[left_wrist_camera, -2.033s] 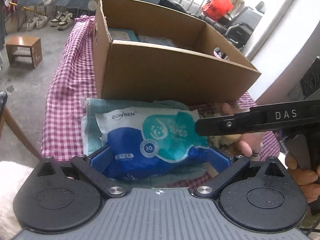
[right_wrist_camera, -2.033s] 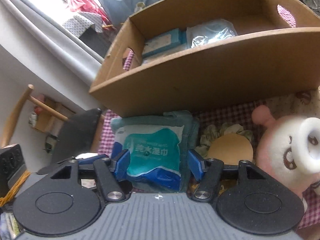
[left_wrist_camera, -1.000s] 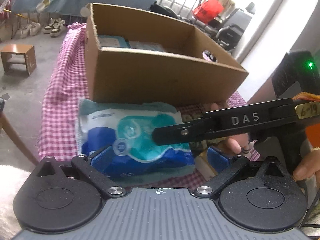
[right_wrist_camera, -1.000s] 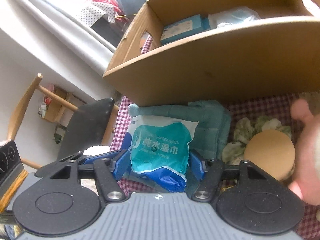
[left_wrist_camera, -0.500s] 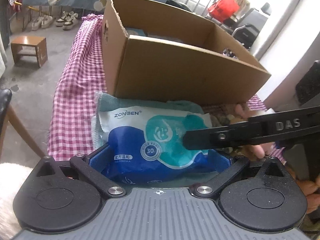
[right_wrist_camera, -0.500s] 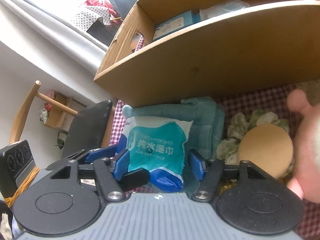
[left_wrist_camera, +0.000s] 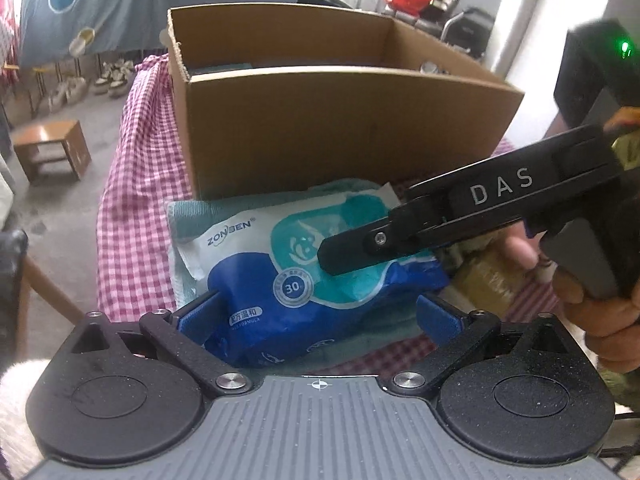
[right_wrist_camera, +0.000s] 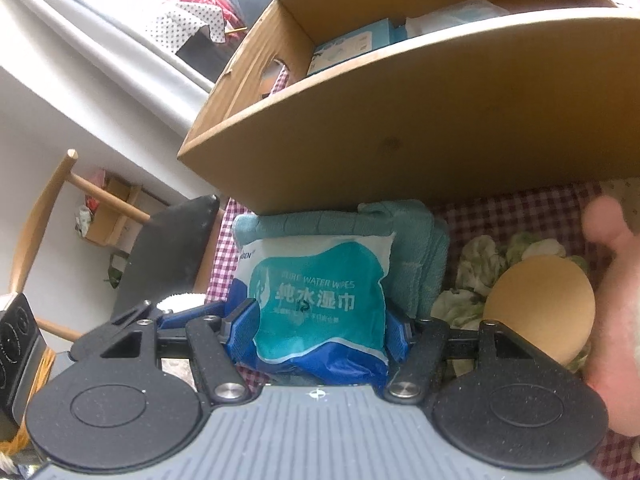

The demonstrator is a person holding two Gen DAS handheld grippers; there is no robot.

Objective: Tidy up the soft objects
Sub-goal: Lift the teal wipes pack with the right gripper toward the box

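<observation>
From the left wrist, the wipes pack (left_wrist_camera: pixel 280 276) lies on a teal towel (left_wrist_camera: pixel 188 224) on the checkered table (left_wrist_camera: pixel 136 200), before the cardboard box (left_wrist_camera: pixel 340 128); the left gripper (left_wrist_camera: pixel 316 316) has its fingers spread around the pack's near end. From the right wrist, the right gripper (right_wrist_camera: pixel 320 332) pinches the pack (right_wrist_camera: pixel 316 300) between its fingers.

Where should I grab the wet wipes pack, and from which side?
Grip the wet wipes pack across its narrow width, near the blue end facing the right gripper, coming in from the table's front edge. It lies flat on the folded teal towel, with the cardboard box close behind blocking the far end. The pads already flank both sides.
</observation>
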